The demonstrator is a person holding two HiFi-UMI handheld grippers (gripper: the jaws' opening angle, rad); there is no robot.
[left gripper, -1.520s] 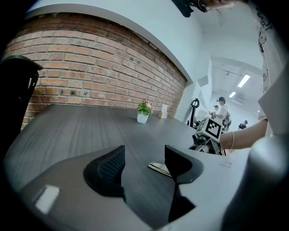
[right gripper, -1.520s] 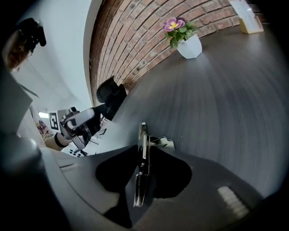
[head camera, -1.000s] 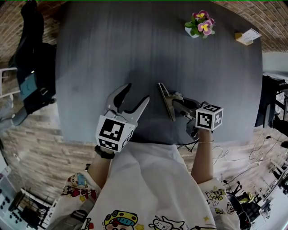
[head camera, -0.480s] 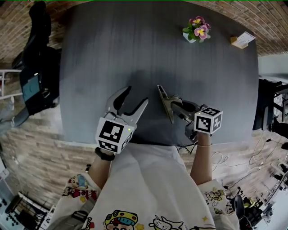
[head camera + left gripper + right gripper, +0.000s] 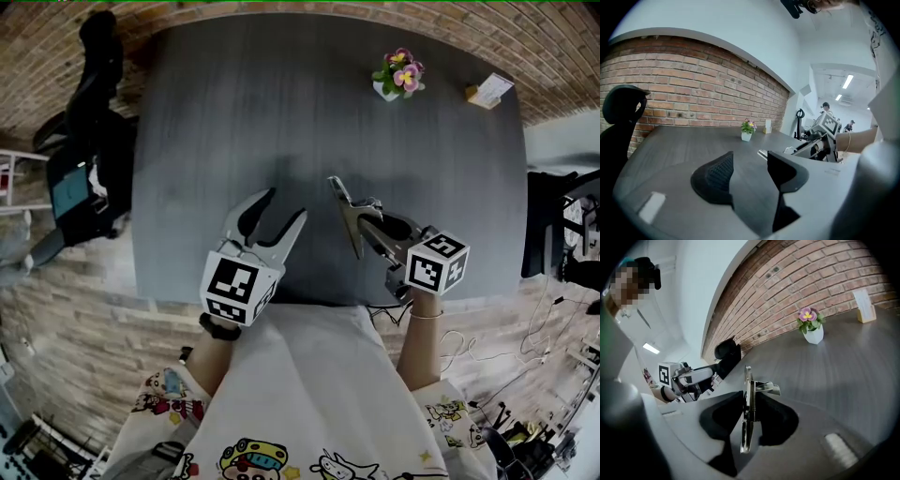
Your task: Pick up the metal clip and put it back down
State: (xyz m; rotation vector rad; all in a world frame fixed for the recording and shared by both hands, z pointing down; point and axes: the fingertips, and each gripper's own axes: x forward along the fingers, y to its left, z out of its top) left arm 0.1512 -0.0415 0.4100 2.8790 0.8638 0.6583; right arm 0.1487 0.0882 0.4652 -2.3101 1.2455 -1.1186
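metal clip (image 5: pixel 748 399), clamped in the right tool (image 5: pixel 366 223), held clear of the tabletop (image 5: pixel 234 103): pick-up apparently done, set-down pending; left tool (image 5: pixel 284 204) empty, jaws apart, lately narrowing.

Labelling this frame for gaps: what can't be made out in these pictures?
- metal clip: middle hidden between the pads of the right tool, right gripper view.
- card: print too small, head view.
- chair: cut off by the left edge, left gripper view.
- distant people: too small, left gripper view.
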